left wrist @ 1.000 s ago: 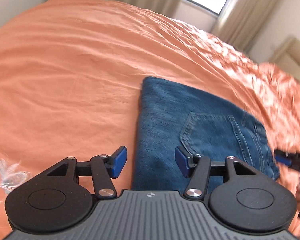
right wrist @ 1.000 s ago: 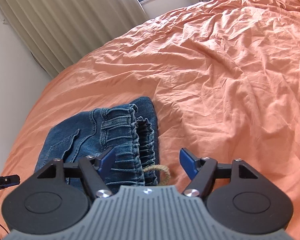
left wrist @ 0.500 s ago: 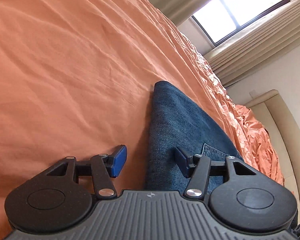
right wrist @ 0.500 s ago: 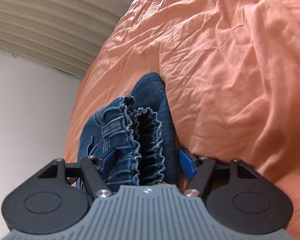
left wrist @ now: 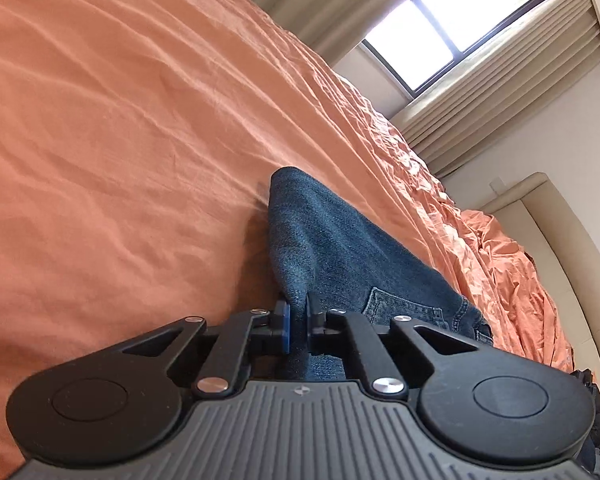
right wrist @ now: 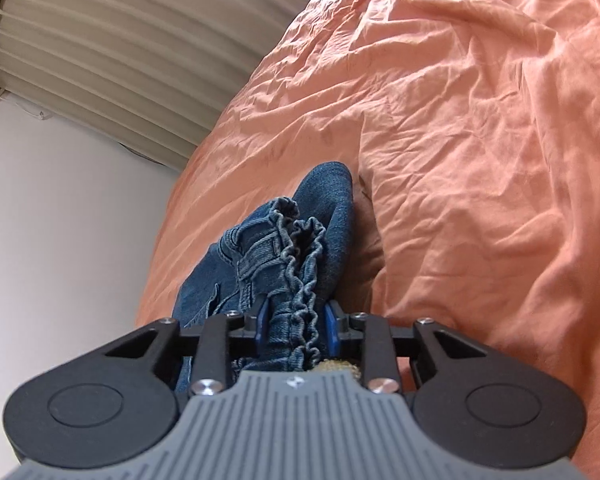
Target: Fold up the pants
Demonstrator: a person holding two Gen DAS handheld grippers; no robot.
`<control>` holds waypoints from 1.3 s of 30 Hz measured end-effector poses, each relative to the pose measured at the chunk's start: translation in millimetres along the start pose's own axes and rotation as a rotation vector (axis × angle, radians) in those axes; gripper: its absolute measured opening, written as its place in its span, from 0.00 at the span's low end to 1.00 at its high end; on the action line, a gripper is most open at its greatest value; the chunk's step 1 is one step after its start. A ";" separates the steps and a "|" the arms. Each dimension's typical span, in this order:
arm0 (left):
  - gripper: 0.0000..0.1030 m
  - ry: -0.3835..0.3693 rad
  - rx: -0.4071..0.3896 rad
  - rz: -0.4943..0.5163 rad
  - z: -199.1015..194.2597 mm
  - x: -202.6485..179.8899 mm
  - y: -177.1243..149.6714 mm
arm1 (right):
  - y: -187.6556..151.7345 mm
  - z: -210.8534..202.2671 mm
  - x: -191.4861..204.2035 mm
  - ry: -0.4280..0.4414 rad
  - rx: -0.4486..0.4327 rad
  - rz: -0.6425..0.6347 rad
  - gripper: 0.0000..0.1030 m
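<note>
Both tongs clamped on the pants point(left wrist: 340, 248): left gripper point(left wrist: 296, 326) pinching the folded edge, right gripper point(right wrist: 296, 322) around the gathered waistband. Denim stretched straight ahead along the orange bedsheet point(left wrist: 120, 140), away from both.

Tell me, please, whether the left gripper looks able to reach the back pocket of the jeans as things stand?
Probably not yet: the left gripper is shut on the folded edge of the jeans, so it is occupied. The back pocket lies just right of it, uncovered.
</note>
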State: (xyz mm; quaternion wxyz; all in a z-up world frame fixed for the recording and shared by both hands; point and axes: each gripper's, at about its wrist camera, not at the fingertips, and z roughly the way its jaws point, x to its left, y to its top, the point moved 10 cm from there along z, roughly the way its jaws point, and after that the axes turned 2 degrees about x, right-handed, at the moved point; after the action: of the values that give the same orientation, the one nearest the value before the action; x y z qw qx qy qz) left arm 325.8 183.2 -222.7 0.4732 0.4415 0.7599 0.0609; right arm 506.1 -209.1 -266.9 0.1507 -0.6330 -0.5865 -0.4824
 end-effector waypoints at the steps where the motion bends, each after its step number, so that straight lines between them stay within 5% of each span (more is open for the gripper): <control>1: 0.06 0.004 -0.008 0.005 -4.6 -2.5 0.7 | -0.4 -2.7 10.2 -0.012 -0.007 -0.031 0.23; 14: 0.04 0.061 -0.052 0.112 -93.9 -28.1 30.9 | -22.0 -29.1 149.5 0.035 -0.007 -0.185 0.19; 26: 0.04 0.314 -0.107 0.194 -222.2 40.0 100.4 | -96.7 79.9 272.0 0.197 0.137 -0.171 0.19; 31: 0.04 0.409 -0.094 0.220 -225.7 74.0 121.1 | -118.1 134.2 286.1 0.217 0.186 -0.152 0.19; 39: 0.04 0.510 0.010 0.200 -159.7 158.6 101.5 | -133.7 203.8 218.1 0.085 0.254 -0.105 0.19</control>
State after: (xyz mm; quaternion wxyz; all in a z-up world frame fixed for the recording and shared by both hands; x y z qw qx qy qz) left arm 238.9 411.9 -189.5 0.2560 0.4872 0.8074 0.2128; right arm 442.4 111.0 -245.0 0.2286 -0.5564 -0.6682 -0.4378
